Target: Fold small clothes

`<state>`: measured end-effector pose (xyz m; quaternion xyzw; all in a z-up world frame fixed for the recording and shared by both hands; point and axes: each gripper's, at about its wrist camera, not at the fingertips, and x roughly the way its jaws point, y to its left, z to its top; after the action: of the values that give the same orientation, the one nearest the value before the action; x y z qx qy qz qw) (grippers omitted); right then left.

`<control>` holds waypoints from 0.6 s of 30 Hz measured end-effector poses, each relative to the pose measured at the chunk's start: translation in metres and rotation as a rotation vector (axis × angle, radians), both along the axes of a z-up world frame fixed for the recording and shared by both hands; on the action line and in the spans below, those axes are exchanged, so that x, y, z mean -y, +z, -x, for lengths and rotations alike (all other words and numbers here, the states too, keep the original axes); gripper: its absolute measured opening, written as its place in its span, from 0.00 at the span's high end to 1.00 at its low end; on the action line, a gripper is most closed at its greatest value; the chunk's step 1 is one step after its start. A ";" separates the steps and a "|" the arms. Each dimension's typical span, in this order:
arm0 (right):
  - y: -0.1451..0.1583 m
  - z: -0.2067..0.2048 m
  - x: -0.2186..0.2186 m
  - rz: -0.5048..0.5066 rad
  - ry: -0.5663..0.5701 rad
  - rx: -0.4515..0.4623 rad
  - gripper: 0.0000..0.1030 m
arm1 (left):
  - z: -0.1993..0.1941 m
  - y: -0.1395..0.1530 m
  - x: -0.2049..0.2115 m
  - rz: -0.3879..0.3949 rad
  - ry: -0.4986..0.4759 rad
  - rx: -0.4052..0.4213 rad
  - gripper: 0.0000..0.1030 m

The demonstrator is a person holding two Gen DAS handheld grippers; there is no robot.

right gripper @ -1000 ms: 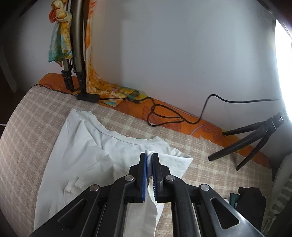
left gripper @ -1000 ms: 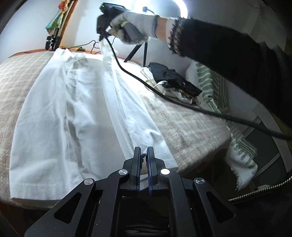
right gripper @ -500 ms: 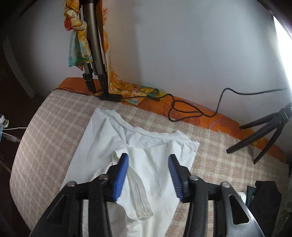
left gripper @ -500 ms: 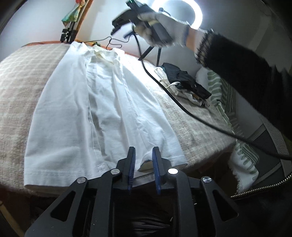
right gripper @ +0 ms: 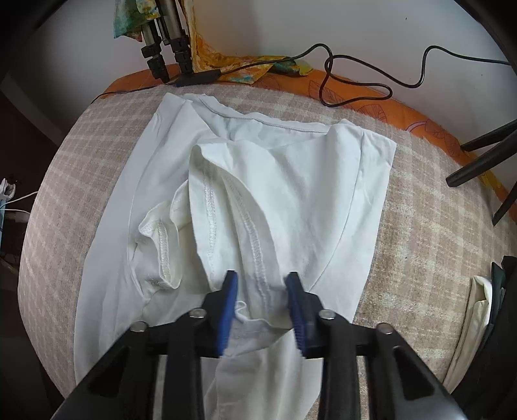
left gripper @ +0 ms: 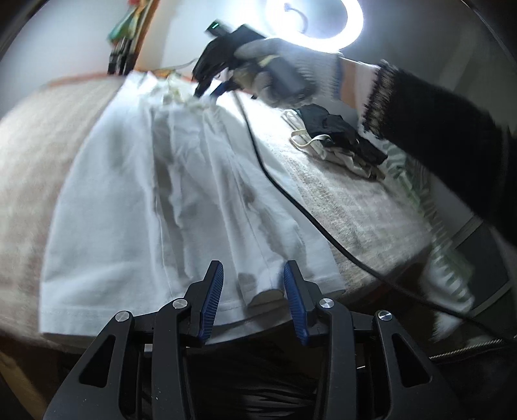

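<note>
white t-shirt spread flat on the checked beige bed cover, both long sides folded in toward the middle, collar end by the far wall, hem at the near edge.

left hand-held gripper over the hem, jaws parted and just now opening further; folded hem edge between the blue pads, not pressed, so released.

right hand-held gripper over the collar end, pointing steeply down at a folded-in sleeve panel with visible seams; jaws apart after just closing partway, a ridge of fabric between the pads, no clear pinch, so released too. also seen from the left wrist view, blurred, in a gloved hand with a dark fuzzy sleeve.

black cable trailing from that gripper across the shirt's right side and the cover.

pile of dark and pale clothes on the cover, well apart from the shirt. lit ring light on the wall side; tripod legs and an orange patterned cloth along the far edge.
</note>
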<state>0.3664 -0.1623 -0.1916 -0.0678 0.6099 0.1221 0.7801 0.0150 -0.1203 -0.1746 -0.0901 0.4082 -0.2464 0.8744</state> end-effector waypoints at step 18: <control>0.037 0.005 0.017 -0.025 -0.031 0.117 1.00 | -0.001 0.002 -0.006 0.108 -0.010 -0.023 0.97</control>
<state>0.3617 -0.1794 -0.1541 -0.0557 0.5627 0.1136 0.8169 0.0160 -0.1138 -0.1727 -0.1379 0.4048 -0.2714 0.8622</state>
